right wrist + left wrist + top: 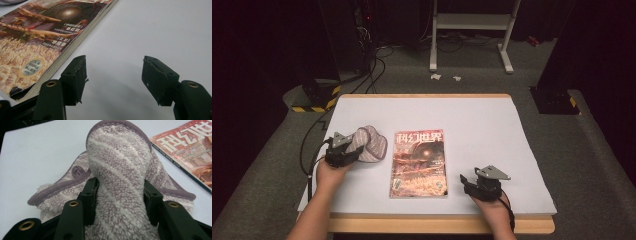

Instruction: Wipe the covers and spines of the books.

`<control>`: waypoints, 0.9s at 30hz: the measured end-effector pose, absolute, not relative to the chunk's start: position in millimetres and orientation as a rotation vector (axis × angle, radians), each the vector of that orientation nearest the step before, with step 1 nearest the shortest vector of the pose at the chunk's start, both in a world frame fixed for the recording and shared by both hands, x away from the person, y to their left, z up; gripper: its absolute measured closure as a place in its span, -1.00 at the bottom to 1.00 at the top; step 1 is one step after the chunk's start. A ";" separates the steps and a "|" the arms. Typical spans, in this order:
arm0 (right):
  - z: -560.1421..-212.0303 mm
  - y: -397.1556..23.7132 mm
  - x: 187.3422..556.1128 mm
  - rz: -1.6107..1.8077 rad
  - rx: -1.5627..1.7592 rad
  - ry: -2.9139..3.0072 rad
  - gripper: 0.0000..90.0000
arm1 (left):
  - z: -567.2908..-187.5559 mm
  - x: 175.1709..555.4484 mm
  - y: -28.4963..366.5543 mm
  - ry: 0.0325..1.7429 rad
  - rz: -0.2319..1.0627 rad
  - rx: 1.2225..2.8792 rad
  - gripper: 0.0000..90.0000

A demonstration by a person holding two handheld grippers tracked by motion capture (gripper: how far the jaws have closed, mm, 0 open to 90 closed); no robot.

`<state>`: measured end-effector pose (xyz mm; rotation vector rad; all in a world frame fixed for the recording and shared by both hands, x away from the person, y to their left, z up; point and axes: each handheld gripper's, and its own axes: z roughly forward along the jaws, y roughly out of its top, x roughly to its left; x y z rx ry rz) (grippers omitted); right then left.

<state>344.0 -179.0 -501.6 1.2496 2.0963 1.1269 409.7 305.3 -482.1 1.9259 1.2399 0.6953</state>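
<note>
Right claw (466,183): low at the near edge of the worktop (482,125), towards its right corner. Jaws stand apart with nothing between them, bare surface beneath; the right gripper view confirms the gap. It sits just beside the near right corner of the magazine (419,163) without touching it.

Magazine: flat, cover up, closed, midway between the side edges and nearer the front edge than the back one.

Left claw (358,150): towards the left edge, farther in than the right. Clamped on the cloth (117,170), a purple-and-white striped terry piece with purple binding. The left gripper view shows a thick fold squeezed between both pads, the rest bunched beyond on the worktop, just beside the magazine's far left corner; contact cannot be told.

Assessment: the cloth is picked up and in hand. Placing or wiping with it appears outstanding; the magazine looks untouched.
</note>
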 end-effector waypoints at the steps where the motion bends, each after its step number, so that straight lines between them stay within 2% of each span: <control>1: -501.6 -178.8 343.9 1.126 1.250 2.096 -0.18 | -485.0 408.9 306.3 1.252 0.693 1.921 0.23; 11: -501.9 -177.2 343.5 1.114 1.249 2.104 -0.18 | -502.2 403.7 307.5 1.300 0.720 1.920 0.13; 17: -502.2 -175.9 343.3 1.097 1.239 2.100 -0.18 | -502.9 402.3 308.8 1.290 0.689 1.912 -0.15; 27: -502.5 -174.5 343.3 1.080 1.250 2.096 -0.18 | -494.0 397.9 315.4 1.262 0.657 1.872 -0.31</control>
